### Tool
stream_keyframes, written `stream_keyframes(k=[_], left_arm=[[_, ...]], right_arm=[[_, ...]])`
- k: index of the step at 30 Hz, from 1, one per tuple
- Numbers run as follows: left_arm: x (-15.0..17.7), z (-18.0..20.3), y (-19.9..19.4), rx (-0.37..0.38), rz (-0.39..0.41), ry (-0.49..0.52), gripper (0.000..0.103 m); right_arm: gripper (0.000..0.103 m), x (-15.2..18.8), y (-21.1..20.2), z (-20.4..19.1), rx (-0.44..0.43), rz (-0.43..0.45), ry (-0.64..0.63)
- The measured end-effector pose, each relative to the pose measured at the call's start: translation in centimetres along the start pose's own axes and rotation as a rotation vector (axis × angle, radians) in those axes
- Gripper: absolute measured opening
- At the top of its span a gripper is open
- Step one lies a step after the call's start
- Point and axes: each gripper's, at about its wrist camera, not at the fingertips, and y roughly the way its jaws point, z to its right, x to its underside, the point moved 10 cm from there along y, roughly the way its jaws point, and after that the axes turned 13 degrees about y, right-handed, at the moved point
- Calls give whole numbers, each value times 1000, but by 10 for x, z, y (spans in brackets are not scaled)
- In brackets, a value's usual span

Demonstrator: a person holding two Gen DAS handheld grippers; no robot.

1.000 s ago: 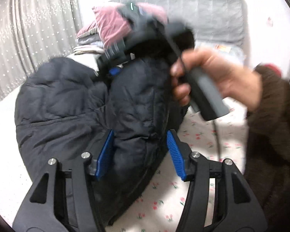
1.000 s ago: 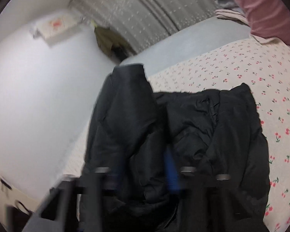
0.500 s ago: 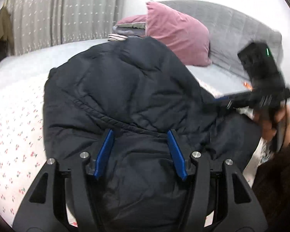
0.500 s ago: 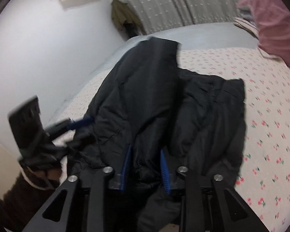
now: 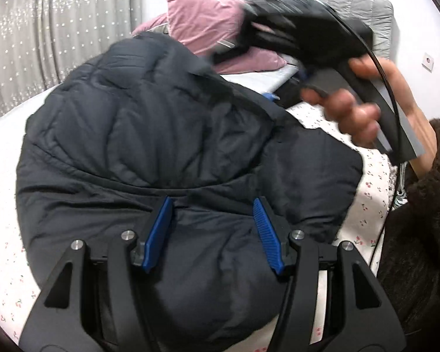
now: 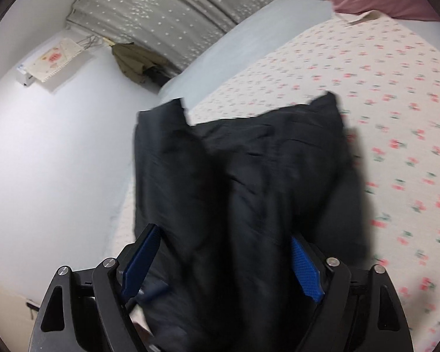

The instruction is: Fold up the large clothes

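Both pairs of blue-padded fingers stand spread apart with nothing pinched: the left gripper (image 5: pixel 212 228) hovers over the padded bulk of the black puffer jacket (image 5: pixel 149 146), and the right gripper (image 6: pixel 223 264) has its pads either side of a fold of the same dark cloth, which passes between them without being clamped (this view is blurred, so whether the pads touch the cloth I cannot tell). Largest in view is the bed (image 6: pixel 366 94), covered by a pale sheet printed with small red cherries, with a plain grey-white stretch along its far side. On it lies the jacket, bunched and partly folded over on itself, its quilted seams showing in the left wrist view and a flap sticking up at its far edge in the right wrist view. Behind the bed hangs a grey curtain (image 5: pixel 58 23) dotted with white. A pink velvet pillow (image 5: pixel 208 29) leans at the head of the bed against a grey quilted headboard (image 5: pixel 352 0). In the left wrist view the right hand (image 5: pixel 358 102), bare below a brown fuzzy sleeve, grips the handle of its tool above the jacket's far right side.
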Motion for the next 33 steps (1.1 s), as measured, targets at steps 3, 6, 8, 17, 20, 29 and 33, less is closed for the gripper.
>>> stream_keyframes(k=[3,6,8,17,20,29,33], left_arm=[[0,7,5,15,-5,11,59],[-3,7,4,23,-13,36,59],[-9,0,-8,45,-5,11,59],[-12,-101,-53,-159,135,-290,59],[1,-114,-34,-178,74,-336,59],[7,-117,-14,-176,28,-370,94],[22,-125,-9,-81,13,-516,98]], right_arm=[[86,-4,20,-16,18,12,-22],[69,-7,37,-17,128,72,-119],[34,-10,42,-23,174,106,-219],[23,-39,-13,-33,42,268,-312],[27,-51,-8,12,47,232,-192],[76,-45,-7,94,139,160,-71],[84,-40,-8,107,135,128,-33]])
